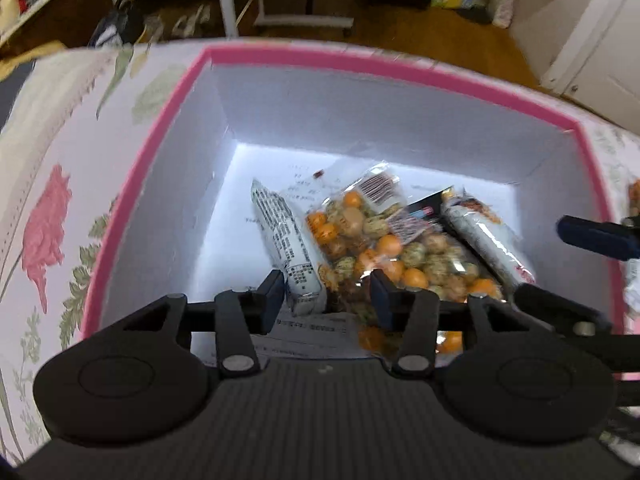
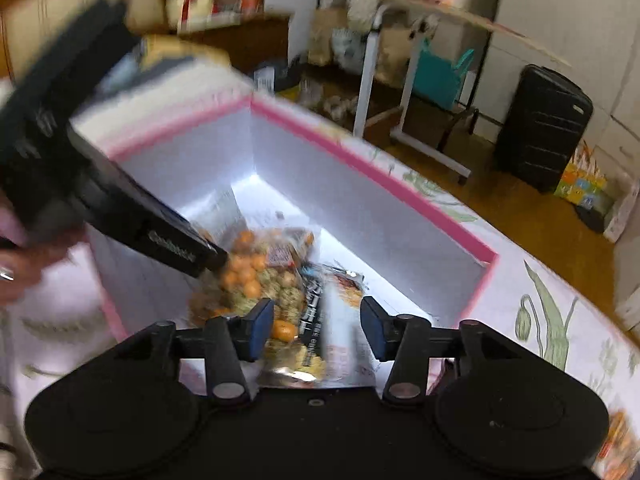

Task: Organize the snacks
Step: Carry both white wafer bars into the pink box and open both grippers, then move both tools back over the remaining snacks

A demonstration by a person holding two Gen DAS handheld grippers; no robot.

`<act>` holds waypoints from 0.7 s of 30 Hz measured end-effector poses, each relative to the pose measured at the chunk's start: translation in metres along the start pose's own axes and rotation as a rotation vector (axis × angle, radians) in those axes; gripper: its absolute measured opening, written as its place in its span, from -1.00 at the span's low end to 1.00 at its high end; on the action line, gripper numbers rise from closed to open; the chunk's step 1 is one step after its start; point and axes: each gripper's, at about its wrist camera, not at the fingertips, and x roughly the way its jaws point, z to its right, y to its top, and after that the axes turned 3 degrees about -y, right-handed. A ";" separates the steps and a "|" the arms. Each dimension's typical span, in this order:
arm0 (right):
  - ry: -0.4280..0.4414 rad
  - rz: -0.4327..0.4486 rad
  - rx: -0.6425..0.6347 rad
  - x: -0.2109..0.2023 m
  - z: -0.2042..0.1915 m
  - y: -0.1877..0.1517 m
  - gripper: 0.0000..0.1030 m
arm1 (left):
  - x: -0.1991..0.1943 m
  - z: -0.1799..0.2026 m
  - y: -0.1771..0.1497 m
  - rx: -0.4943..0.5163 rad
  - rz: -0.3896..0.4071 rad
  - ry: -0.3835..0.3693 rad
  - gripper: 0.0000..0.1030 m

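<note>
A pink-rimmed white box (image 1: 360,62) holds snack packs. A clear bag of orange and speckled balls (image 1: 384,244) lies in the middle, a white wrapped pack (image 1: 286,240) to its left, and another white pack (image 1: 488,236) to its right. My left gripper (image 1: 327,294) is open over the near edge of the box, above the packs and empty. My right gripper (image 2: 317,330) is open above the box (image 2: 384,184); the white and dark pack (image 2: 336,332) lies below between its fingers. The ball bag (image 2: 256,276) lies left of it.
The box stands on a floral cloth (image 1: 52,184). The left gripper's body (image 2: 80,168) reaches in from the left of the right wrist view. The right gripper's blue finger (image 1: 596,236) shows at the box's right rim. More snack packs (image 2: 616,440) lie on the cloth. A black suitcase (image 2: 544,128) stands behind.
</note>
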 end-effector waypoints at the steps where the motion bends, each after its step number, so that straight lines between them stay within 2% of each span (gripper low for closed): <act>1: 0.010 0.035 0.033 -0.015 0.005 -0.005 0.17 | -0.007 0.002 -0.002 0.006 0.016 -0.005 0.00; 4: 0.008 0.121 0.130 -0.064 0.022 -0.022 0.22 | -0.030 0.016 -0.010 0.075 0.065 -0.001 0.01; 7: -0.009 0.145 0.205 -0.103 0.041 -0.046 0.23 | -0.055 0.031 -0.018 0.094 0.109 -0.004 0.01; 11: -0.078 0.141 0.248 -0.151 0.064 -0.088 0.23 | -0.087 0.054 -0.032 0.128 0.143 -0.071 0.01; 15: -0.119 0.116 0.347 -0.191 0.097 -0.131 0.23 | -0.107 0.088 -0.045 0.192 0.155 -0.141 0.01; 21: -0.188 0.051 0.421 -0.216 0.133 -0.173 0.25 | -0.106 0.142 -0.064 0.255 0.091 -0.255 0.01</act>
